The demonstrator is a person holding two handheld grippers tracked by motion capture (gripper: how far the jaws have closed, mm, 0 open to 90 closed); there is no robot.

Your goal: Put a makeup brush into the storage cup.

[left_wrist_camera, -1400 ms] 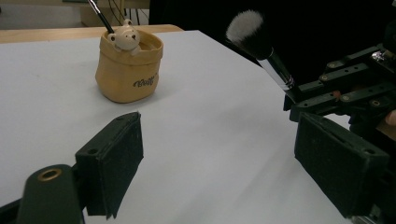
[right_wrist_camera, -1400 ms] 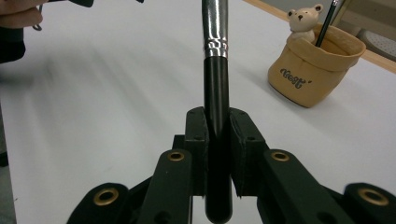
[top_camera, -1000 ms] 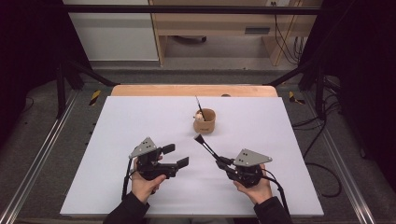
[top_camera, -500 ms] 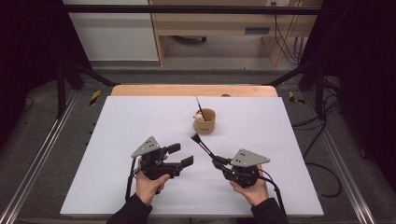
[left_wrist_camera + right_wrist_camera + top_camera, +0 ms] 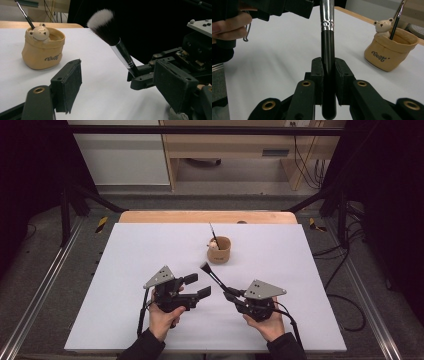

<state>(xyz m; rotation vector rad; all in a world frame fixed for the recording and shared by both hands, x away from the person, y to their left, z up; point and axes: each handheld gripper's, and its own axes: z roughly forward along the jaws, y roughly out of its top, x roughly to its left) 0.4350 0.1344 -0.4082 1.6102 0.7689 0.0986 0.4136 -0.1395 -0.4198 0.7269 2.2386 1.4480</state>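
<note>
My right gripper [image 5: 231, 293] [image 5: 328, 72] is shut on the black handle of a makeup brush [image 5: 214, 277] [image 5: 327, 37] [image 5: 115, 40], whose bristles point up and toward the far left. The left gripper [image 5: 196, 286] [image 5: 120, 82] hangs open beside it at the left, with nothing between its pads. Beyond both, near the table's middle, stands a tan holder pot [image 5: 219, 250] [image 5: 41, 51] [image 5: 388, 52] with a small bear figure on its rim and a thin black brush [image 5: 213, 235] [image 5: 397, 17] leaning in it.
The white table top [image 5: 125, 270] has a wooden strip [image 5: 165, 217] along its far edge. Metal rails [image 5: 42, 290] run down both sides. Cables [image 5: 345, 295] lie on the floor at the right, and a wooden cabinet [image 5: 225, 145] stands behind.
Both grippers have drifted slightly forward and left with the hands. The makeup brush stays clamped in the right gripper, its head a little closer to the pot.
</note>
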